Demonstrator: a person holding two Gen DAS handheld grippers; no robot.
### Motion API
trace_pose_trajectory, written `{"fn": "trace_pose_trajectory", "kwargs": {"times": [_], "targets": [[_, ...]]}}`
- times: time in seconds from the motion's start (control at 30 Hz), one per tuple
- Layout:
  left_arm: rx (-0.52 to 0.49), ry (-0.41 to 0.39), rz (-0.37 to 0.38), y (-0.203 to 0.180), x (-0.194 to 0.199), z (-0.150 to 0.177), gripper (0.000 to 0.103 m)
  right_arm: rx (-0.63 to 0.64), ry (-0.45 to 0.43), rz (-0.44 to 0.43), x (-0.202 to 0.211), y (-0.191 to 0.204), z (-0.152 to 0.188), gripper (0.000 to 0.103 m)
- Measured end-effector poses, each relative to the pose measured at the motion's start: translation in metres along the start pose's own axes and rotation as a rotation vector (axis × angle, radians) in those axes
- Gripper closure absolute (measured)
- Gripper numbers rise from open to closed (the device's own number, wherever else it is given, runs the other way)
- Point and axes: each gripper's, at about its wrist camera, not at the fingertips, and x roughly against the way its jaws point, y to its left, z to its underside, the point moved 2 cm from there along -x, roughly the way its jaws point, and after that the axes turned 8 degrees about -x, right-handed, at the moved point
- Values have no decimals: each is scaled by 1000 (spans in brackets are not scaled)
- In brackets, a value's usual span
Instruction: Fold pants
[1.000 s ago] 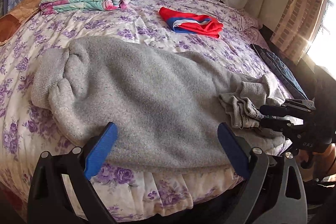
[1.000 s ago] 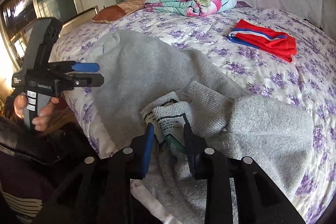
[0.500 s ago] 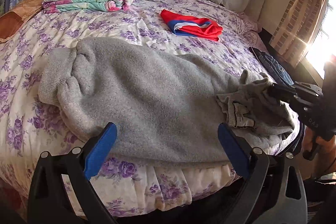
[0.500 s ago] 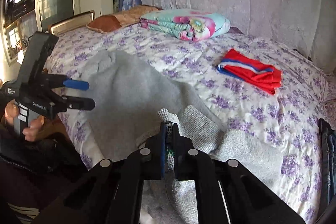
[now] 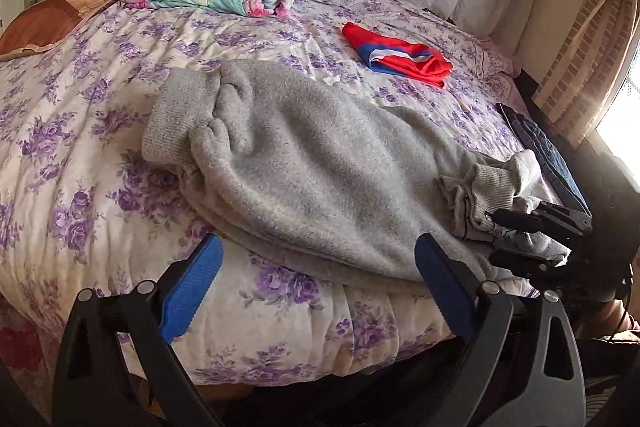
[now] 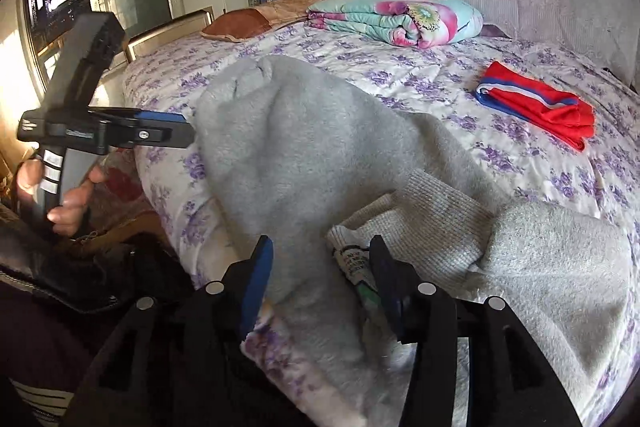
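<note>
Right gripper [image 6: 322, 285] reopened — pants [image 5: 320, 175] label unreadable

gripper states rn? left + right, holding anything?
Left gripper: open, holding nothing, at the bed edge short of the grey pants.
Right gripper: open, fingers either side of the pants' waistband, not clamped.

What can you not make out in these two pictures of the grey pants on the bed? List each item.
- Right wrist view: the print on the waistband label is too small to read.
- Left wrist view: the dark garment is cut off by the bed edge.
- Both views: the underside of the grey pants is hidden.
</note>
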Motion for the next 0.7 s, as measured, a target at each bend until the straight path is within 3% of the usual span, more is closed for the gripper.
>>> {"fn": "trace_pose_trajectory", "kwargs": {"times": [0.17, 0.27, 0.3, 0.47, 0.6, 0.7], "targets": [[38, 7, -8, 12, 2, 4, 9, -43, -45, -34, 11, -1, 3, 53], [89, 29, 4, 23, -1, 8, 9, -98, 37, 33, -16, -20, 8, 52], [116, 35, 14, 27, -1, 10, 9, -109, 27, 24, -17, -21, 9, 52], [349, 19, 188, 53, -12, 3, 8, -103, -84, -40, 13, -5, -1, 46], [509, -20, 143, 75, -34, -7, 8, -152, -155, -83, 34, -7, -1, 43], [552, -60, 131, 82, -45, -22, 6, -179, -173, -78, 47, -13, 7, 43]]}}
